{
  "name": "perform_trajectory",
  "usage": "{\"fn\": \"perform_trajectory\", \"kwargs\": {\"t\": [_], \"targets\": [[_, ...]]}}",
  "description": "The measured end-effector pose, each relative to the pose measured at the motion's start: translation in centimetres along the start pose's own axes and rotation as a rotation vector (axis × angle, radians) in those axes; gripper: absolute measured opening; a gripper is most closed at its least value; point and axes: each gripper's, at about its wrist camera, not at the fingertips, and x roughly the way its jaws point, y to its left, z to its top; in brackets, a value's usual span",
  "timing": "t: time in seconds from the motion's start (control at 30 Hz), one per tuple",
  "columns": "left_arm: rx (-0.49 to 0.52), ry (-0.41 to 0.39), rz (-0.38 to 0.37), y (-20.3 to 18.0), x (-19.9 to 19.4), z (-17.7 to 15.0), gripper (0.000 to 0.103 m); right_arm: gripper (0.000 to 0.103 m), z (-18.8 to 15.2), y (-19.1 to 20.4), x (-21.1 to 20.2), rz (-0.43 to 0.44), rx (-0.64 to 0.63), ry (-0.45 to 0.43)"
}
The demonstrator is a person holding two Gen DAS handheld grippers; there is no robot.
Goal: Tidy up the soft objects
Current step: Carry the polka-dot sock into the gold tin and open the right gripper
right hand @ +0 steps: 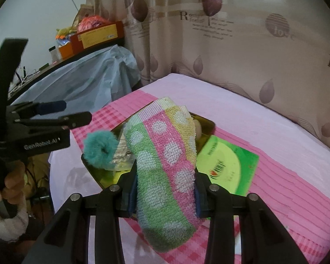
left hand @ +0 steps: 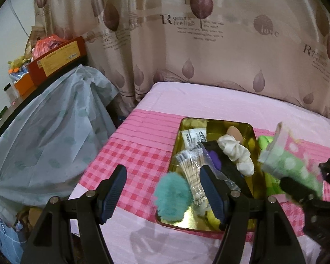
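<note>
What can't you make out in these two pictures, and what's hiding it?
- Right wrist view: most of the gold tray and its contents, hidden behind the polka-dot towel.
- Left wrist view: the towel and right gripper are motion-blurred.
- Left wrist view: the tray's near right corner, behind a finger of the left gripper.

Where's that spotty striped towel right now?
The rolled towel is clamped in the right gripper, held above the near right edge of the gold tray on the pink cloth, with the green card just to its right.
</note>
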Motion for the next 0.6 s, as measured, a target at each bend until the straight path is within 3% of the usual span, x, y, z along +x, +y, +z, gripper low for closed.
{"fn": "perform_trajectory", "kwargs": {"t": [0.6], "targets": [[-0.053,0.007,-0.003,2.3,0.2,0.6,0.071,0.039,2.7,2.5,8.3,-0.003,0.009,0.078]]}}
